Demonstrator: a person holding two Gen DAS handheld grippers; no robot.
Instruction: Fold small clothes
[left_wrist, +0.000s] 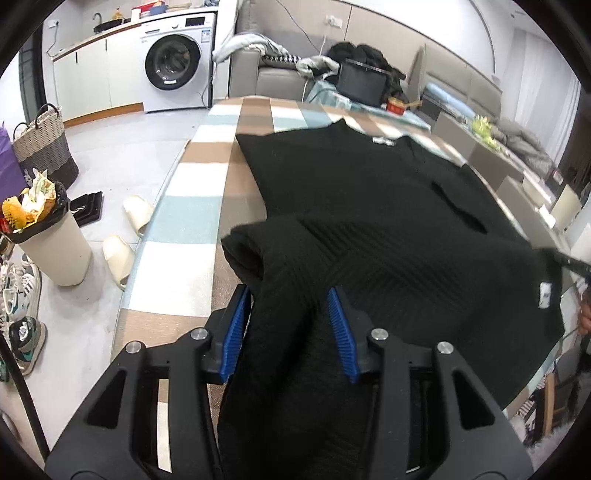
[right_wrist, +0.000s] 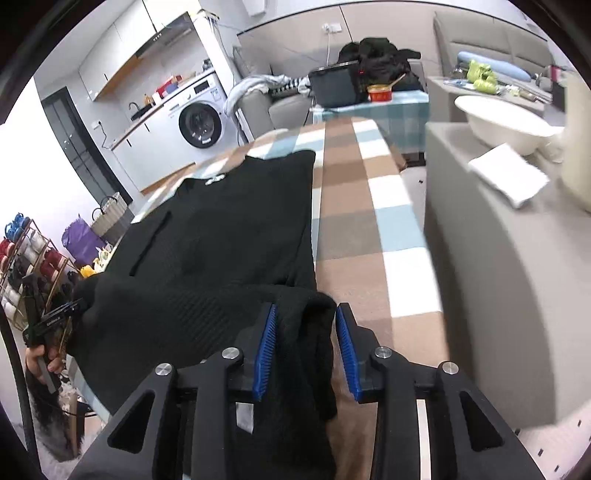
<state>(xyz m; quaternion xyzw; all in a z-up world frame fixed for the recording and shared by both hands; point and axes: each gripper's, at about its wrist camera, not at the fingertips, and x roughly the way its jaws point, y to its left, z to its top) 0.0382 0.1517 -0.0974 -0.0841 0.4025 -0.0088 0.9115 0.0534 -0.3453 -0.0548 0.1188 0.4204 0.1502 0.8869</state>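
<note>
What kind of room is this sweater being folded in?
Most likely a lived-in apartment, an open living and laundry area. A front-loading washing machine sits under a counter, a grey sofa holds piled clothes, and a wicker laundry basket stands on the floor.

Black ribbed sweater; counter cloth checked brown, white, pale blue; claw pads blue, ridged.

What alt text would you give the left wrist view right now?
The left tool has black knit fabric bunched between its blue pads, lifting the near edge of a black sweater that lies on a checked tablecloth. Left of the table are a washing machine, slippers and a full bin.
</note>
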